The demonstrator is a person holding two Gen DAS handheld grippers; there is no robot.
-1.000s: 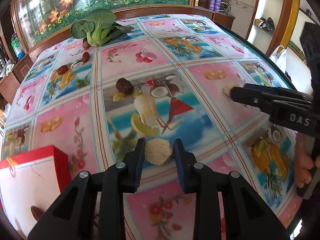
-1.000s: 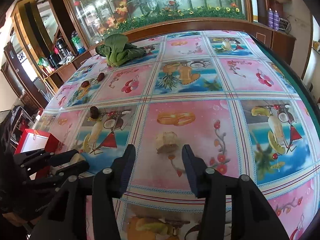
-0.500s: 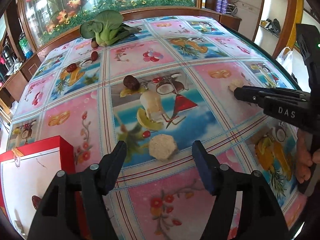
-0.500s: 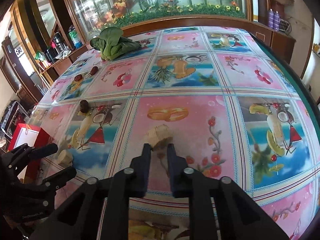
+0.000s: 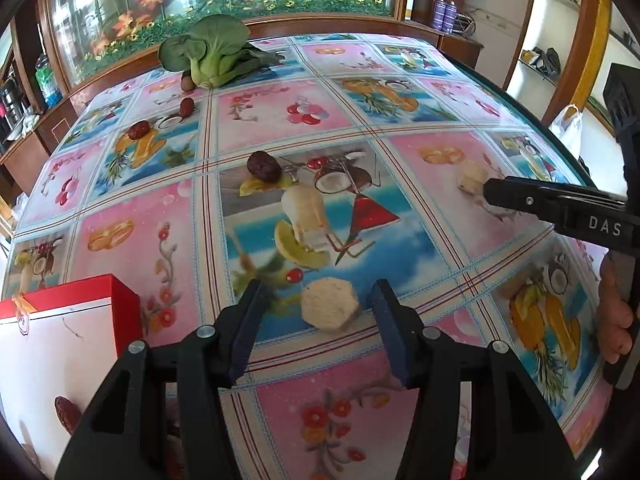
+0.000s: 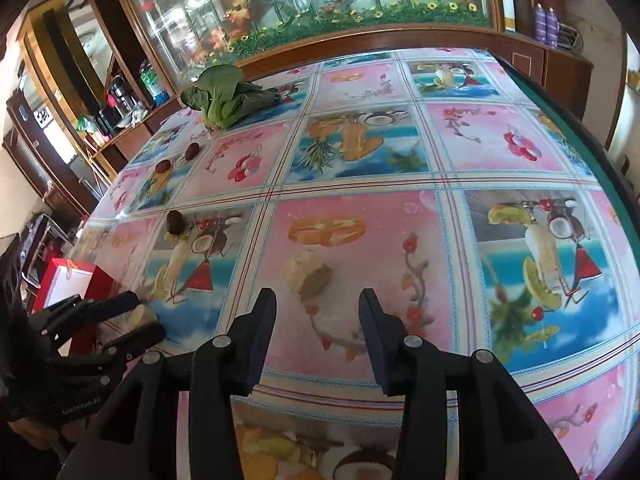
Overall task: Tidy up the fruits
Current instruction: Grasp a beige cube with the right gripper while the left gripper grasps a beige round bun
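Note:
My left gripper (image 5: 316,316) is open around a tan hexagonal cake (image 5: 328,307) that lies on the tablecloth between its fingers, untouched. My right gripper (image 6: 316,320) is open just short of a pale lumpy piece (image 6: 307,276) on a pink square; the same piece (image 5: 472,177) shows in the left wrist view beside the right gripper's tip (image 5: 496,194). Dark red dates lie further off: one mid-table (image 5: 263,166), two near the back left (image 5: 138,130) (image 5: 186,108). A red and white gift box (image 5: 60,344) stands at the left, with a date inside (image 5: 66,414).
A green bok choy (image 5: 212,54) lies at the far edge, a small brown fruit (image 5: 186,83) beside it. A wooden cabinet with a glass front stands behind the table. The table's dark rim (image 6: 580,132) curves along the right.
My left gripper opened a second ago, let go of the tan cake and now stays open. My right gripper shut at the pale piece half a second ago and has now opened again.

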